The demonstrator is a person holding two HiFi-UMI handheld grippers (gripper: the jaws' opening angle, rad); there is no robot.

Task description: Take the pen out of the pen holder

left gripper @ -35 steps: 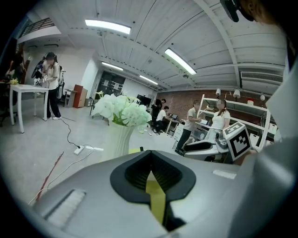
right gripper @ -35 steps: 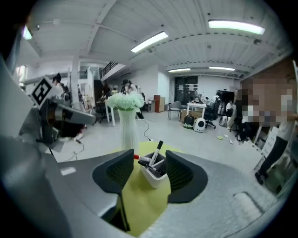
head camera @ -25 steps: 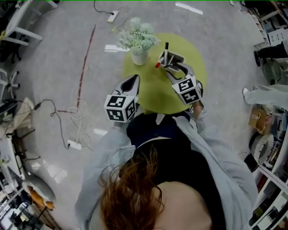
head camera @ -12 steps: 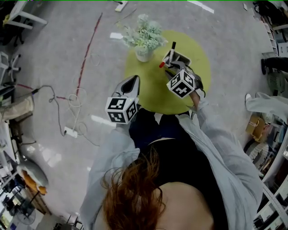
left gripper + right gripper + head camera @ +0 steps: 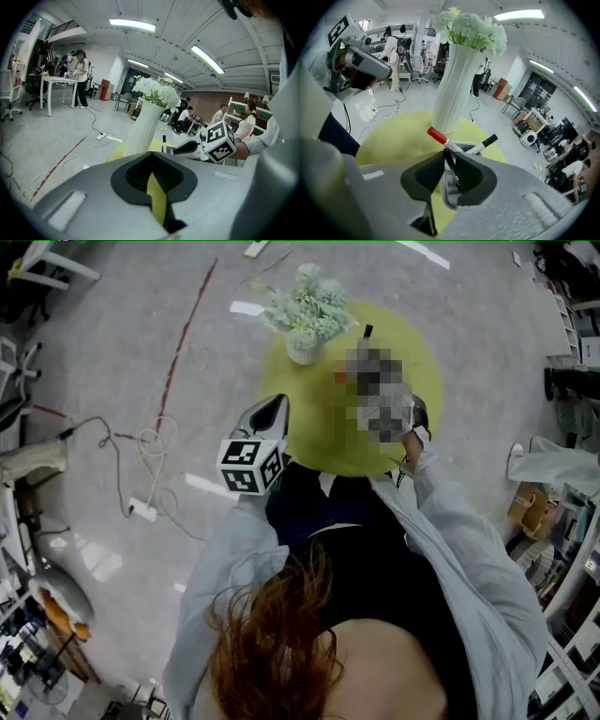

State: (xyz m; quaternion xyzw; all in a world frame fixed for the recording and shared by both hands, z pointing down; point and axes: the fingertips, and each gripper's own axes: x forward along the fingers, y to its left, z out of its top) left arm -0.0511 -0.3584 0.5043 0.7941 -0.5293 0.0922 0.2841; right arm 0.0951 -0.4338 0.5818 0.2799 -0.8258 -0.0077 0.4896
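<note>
**Right gripper closed on the black pen in the holder**

In my right gripper view, my right gripper (image 5: 449, 157) points down into the pen holder (image 5: 446, 193), which sits low in the middle of the frame on the round yellow-green desk (image 5: 393, 136). Its jaws have just been closing. A thin black pen (image 5: 453, 171) stands between them, and both tips meet it near its top, so I have it pinched. The pen's lower end is inside the holder.

Two markers lean out of the same holder just above my jaws. The red-capped marker (image 5: 443, 139) tilts to the upper left and the black-capped marker (image 5: 483, 143) to the upper right. Behind the holder, in the upper middle of the frame, a ribbed white vase (image 5: 457, 89) stands upright on the desk with pale flowers (image 5: 471, 30) in it.

My left gripper (image 5: 151, 164) has its jaws brought together with nothing between them. Only a sliver of the desk shows through below the tips. In the head view it hangs over the near left edge of the desk, well apart from the holder. Its own view shows the vase at centre and my right gripper to the right of it.
</note>
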